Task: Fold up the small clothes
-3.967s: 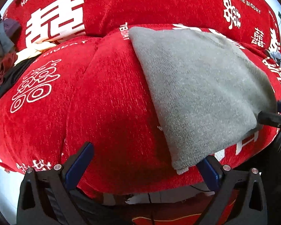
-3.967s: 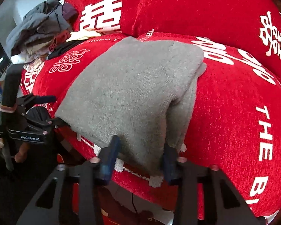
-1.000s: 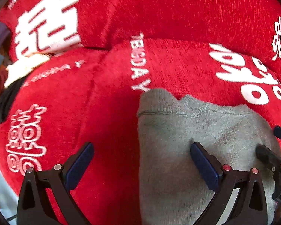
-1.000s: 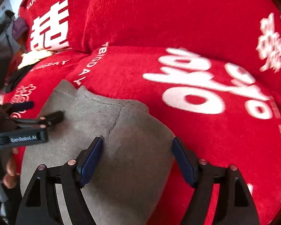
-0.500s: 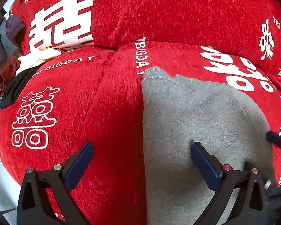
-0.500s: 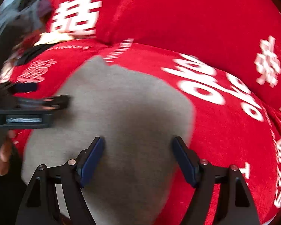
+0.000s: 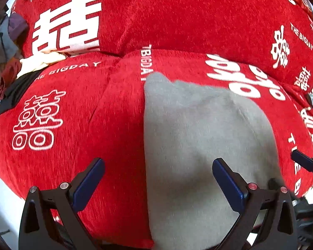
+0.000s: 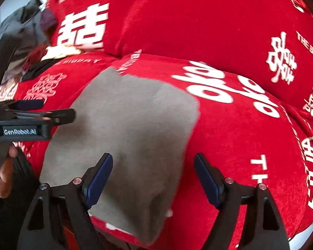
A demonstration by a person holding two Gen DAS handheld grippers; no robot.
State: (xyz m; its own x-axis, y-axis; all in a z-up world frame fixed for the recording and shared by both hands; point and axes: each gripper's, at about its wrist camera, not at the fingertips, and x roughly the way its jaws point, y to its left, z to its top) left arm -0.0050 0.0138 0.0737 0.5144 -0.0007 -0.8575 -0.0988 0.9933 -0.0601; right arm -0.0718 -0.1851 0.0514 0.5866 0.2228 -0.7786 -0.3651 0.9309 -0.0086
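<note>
A folded grey knit garment (image 7: 200,137) lies on the red sofa seat (image 7: 77,108), its front end hanging over the seat's edge. My left gripper (image 7: 158,181) hovers open above the garment's left edge, one blue pad over red cloth and the other over grey. In the right wrist view the same grey garment (image 8: 133,125) fills the middle. My right gripper (image 8: 153,178) stands open above its right front corner, nothing between the pads. The left gripper (image 8: 41,108) shows at the left of that view, held by a hand (image 8: 4,173).
The sofa back cushion (image 7: 177,14) with white lettering rises behind the seat. A heap of loose clothes (image 8: 23,35) sits at the sofa's far left end, with a pale yellow piece (image 7: 41,60) and dark cloth (image 7: 14,95) beside it.
Both grippers have drawn back toward the seat's front edge, so more of the sofa and the garment shows. The garment's far edge now lies flatter. Both stay open and hold nothing.
</note>
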